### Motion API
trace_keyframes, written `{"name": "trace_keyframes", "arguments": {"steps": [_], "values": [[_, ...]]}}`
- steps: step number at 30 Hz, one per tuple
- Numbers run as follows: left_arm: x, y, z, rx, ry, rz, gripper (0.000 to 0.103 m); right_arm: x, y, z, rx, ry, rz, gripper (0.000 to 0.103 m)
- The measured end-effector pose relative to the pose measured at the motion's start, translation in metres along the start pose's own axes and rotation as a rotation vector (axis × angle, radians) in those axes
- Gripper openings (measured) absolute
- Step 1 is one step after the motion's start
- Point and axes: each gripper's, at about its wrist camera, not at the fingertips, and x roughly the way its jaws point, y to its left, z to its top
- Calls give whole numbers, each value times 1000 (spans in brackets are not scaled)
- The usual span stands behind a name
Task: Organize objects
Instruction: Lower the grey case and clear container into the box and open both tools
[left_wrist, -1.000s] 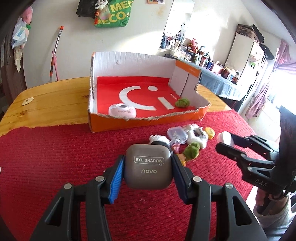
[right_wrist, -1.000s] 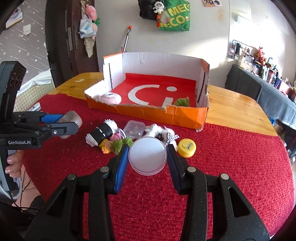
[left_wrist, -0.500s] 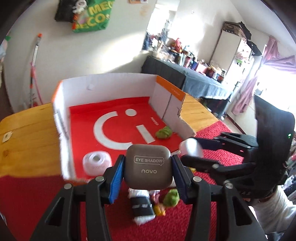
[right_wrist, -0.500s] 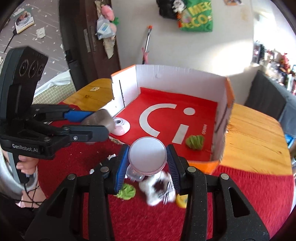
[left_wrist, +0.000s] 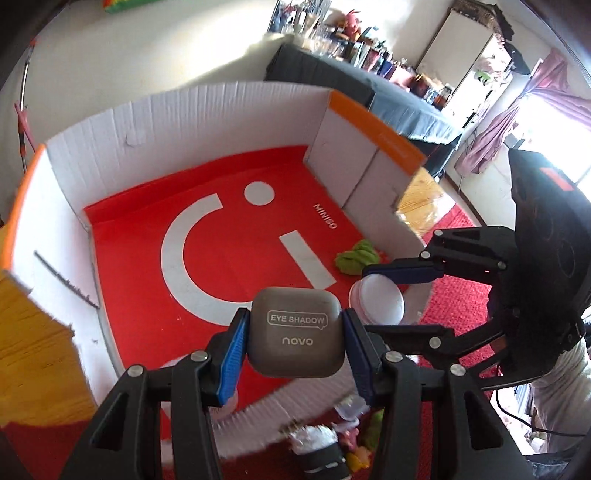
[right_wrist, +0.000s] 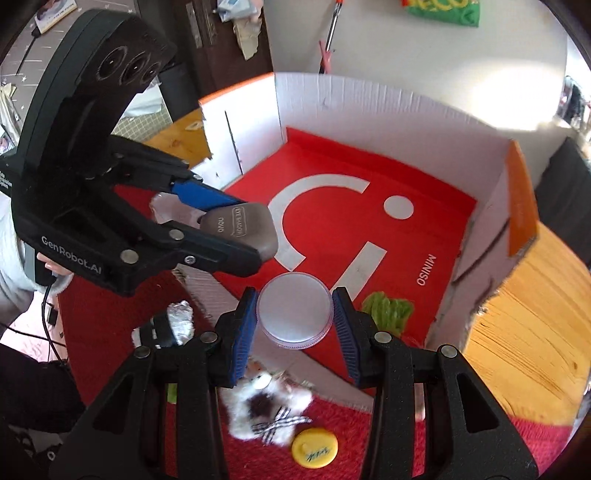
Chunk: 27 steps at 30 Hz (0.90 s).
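Note:
My left gripper (left_wrist: 295, 332) is shut on a grey eye shadow case (left_wrist: 297, 330), held over the near part of the red-floored cardboard box (left_wrist: 221, 122). In the right wrist view the same case (right_wrist: 243, 229) hangs at the left between the left gripper's fingers (right_wrist: 207, 195). My right gripper (right_wrist: 293, 314) is shut on a round clear-lidded jar (right_wrist: 294, 309), also above the box's near edge. From the left wrist view that jar (left_wrist: 380, 301) shows just right of the case. A green fuzzy item (right_wrist: 388, 310) lies on the box floor.
Small items remain on the red cloth in front of the box: a white fluffy toy with a checked bow (right_wrist: 269, 410), a yellow cap (right_wrist: 314, 446), a black-and-white roll (left_wrist: 321, 450). Wooden tabletop (right_wrist: 517, 332) flanks the box. A person's hand (right_wrist: 48, 273) holds the left gripper.
Both grippers have moved forward from above the red cloth to over the box, each still holding its item. The box now fills both views and the loose items have dropped to the lower edge.

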Motion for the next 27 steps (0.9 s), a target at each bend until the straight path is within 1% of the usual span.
{"name": "trace_keyframes", "arguments": {"steps": [2, 4, 7, 9, 10, 14, 20, 27], "values": [[7, 3, 3, -5, 18, -9, 52, 7, -3, 1, -2, 23, 13, 40], [11, 4, 5, 0, 31, -10, 52, 14, -1, 1, -25, 51, 29, 40], [18, 5, 5, 10, 46, -12, 52, 25, 2, 1, -69, 94, 32, 40], [20, 7, 6, 11, 52, -12, 52, 27, 1, 3, -64, 101, 64, 40], [21, 8, 7, 10, 55, -16, 52, 27, 0, 3, -63, 103, 67, 40], [27, 12, 9, 2, 79, -32, 52, 31, -1, 5, -73, 125, 67, 40], [33, 17, 13, -21, 120, -27, 52, 35, -4, 3, -69, 154, 77, 40], [37, 25, 15, -50, 146, -30, 52, 33, -2, -3, -77, 175, 87, 40]]}}
